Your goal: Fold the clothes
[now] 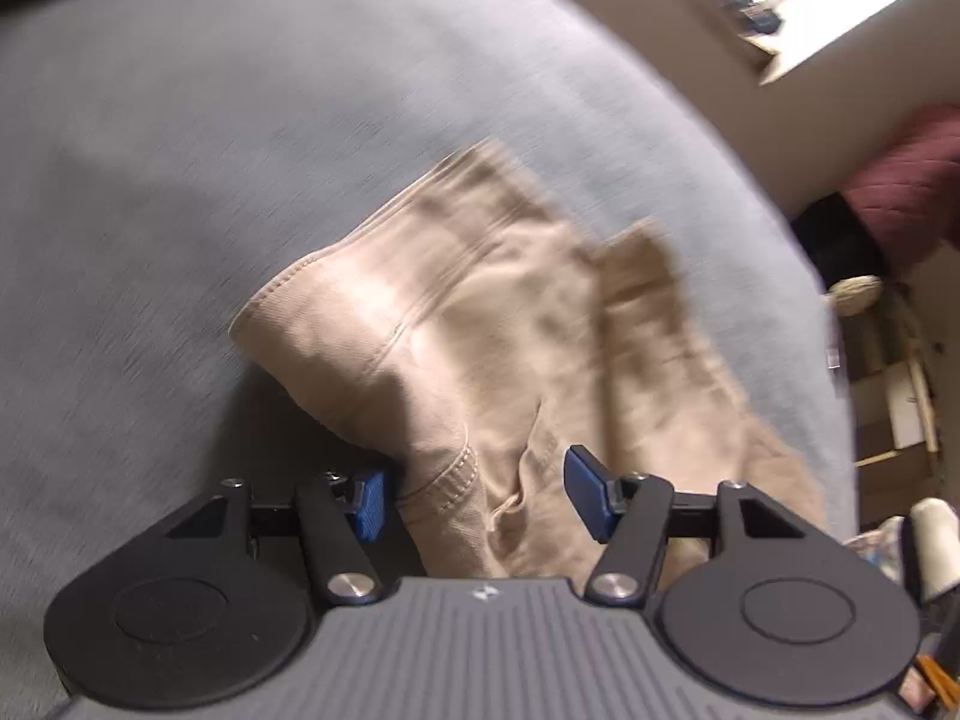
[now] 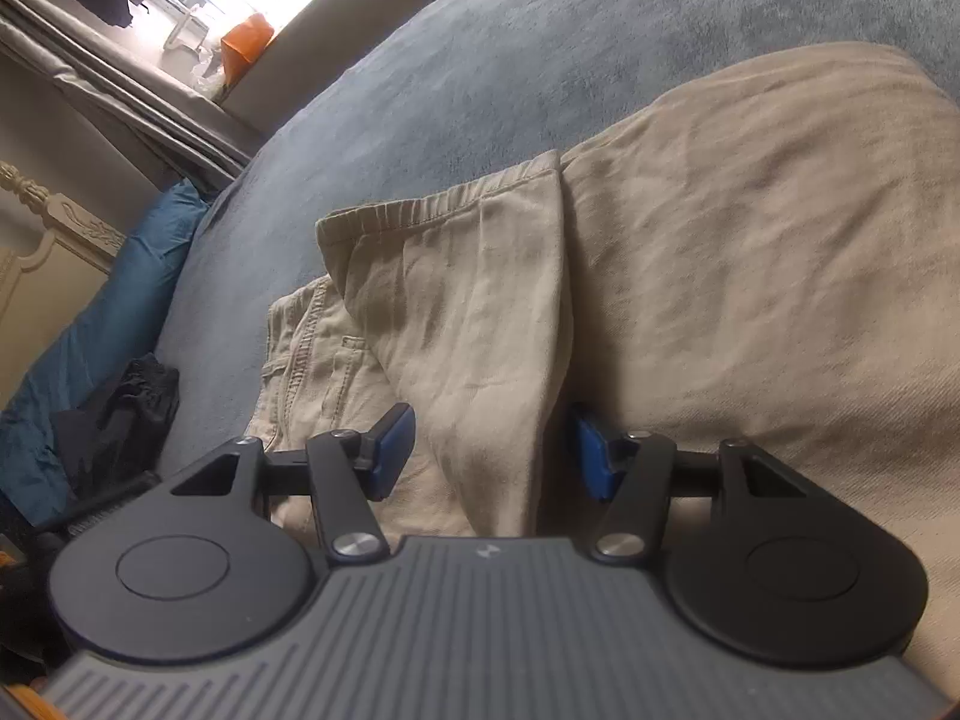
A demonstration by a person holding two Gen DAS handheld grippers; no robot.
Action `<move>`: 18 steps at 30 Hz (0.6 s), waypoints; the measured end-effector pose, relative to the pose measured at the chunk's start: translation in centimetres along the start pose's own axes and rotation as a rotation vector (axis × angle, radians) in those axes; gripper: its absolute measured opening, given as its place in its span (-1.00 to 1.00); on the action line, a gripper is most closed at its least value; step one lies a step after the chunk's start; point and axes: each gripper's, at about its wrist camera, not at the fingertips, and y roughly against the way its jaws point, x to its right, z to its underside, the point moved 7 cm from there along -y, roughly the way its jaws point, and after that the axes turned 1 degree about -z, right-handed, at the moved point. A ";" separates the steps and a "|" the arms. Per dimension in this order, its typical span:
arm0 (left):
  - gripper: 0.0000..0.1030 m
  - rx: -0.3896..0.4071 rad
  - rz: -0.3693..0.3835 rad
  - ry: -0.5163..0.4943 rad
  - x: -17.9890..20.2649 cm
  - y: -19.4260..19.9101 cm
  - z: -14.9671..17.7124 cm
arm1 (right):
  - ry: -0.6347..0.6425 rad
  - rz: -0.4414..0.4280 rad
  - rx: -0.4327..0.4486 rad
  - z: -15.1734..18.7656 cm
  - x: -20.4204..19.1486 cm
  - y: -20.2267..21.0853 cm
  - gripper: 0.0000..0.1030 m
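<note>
I have the left hand-held gripper (image 1: pixel 480 495) angled down over a pair of beige trousers (image 1: pixel 510 324) that lies on the grey-blue bed cover (image 1: pixel 240 120). Its blue pads (image 1: pixel 585 492) stand apart with cloth between them, near a stitched pocket edge, and I see a gap on the right pad's side, so I read it as open and not pinching; the left-wrist view is smeared with motion blur, so the finer creases escape me. In the right-wrist view the right hand-held gripper (image 2: pixel 489 453) also has its jaws spread, with a raised fold of the trousers (image 2: pixel 480 312) standing up between the pads (image 2: pixel 393 450) and daylight on both sides of the cloth, so nothing is clamped there. The hemmed edge of that fold (image 2: pixel 420 210) lies toward the far side, and a stitched seam (image 2: pixel 300 336) shows on the layer underneath to the left. The bulk of the garment spreads to the right of this gripper. At the left edge of the bed I see a blue pillow (image 2: pixel 120 312) and a dark crumpled garment (image 2: pixel 132 408) beside it, well apart from the trousers.
</note>
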 end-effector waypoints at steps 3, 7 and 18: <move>0.17 -0.039 -0.052 0.009 -0.7 -2.2 0.2 | -0.029 -0.030 -0.001 0.2 0.6 0.1 0.07; 0.12 -0.053 -0.069 0.059 -1.4 -3.6 -0.3 | -0.057 -0.040 0.001 0.1 0.9 0.2 0.07; -0.62 0.021 -0.152 0.044 -1.6 -1.3 -1.5 | -0.070 0.019 0.008 -0.3 -0.4 -1.7 -0.83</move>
